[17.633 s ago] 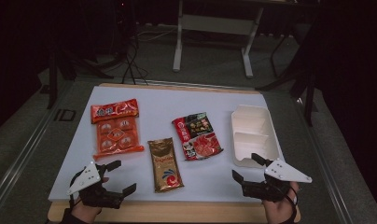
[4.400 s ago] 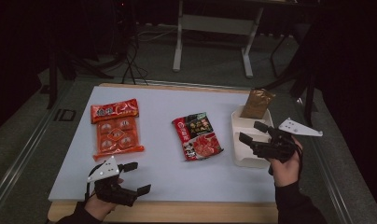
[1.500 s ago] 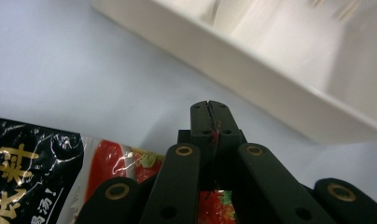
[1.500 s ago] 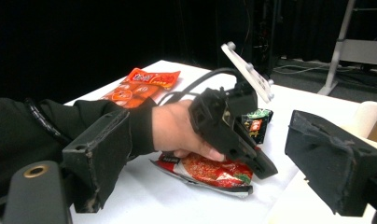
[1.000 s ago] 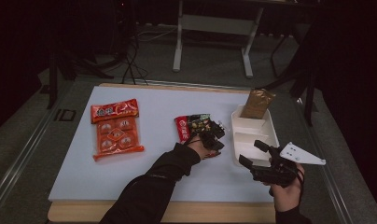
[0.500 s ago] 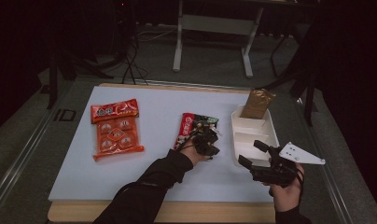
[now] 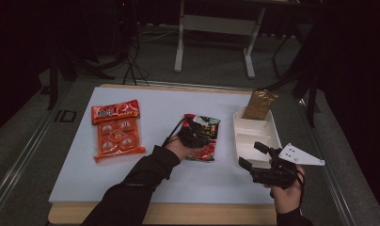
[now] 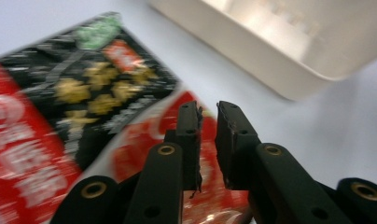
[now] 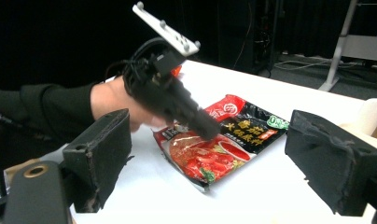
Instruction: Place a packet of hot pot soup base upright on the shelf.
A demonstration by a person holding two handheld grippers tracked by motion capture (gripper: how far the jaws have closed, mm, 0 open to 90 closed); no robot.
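The left tool (image 7: 197, 134) is resting over the red-and-black soup packet (image 7: 208, 141), its jaws nearly pressed together with a thin gap between them, tips at the packet's edge (image 8: 130, 154); whether they are pinching it I cannot tell. The packet is lying flat mid-worktop (image 7: 155, 179), just beside the one white tray (image 7: 268, 132). The right tool (image 7: 254, 157) is hovering spread wide near the tray. Three packets are showing: this one, one orange packet (image 7: 116, 129), one brown pouch (image 7: 259, 104) leaning in the tray.
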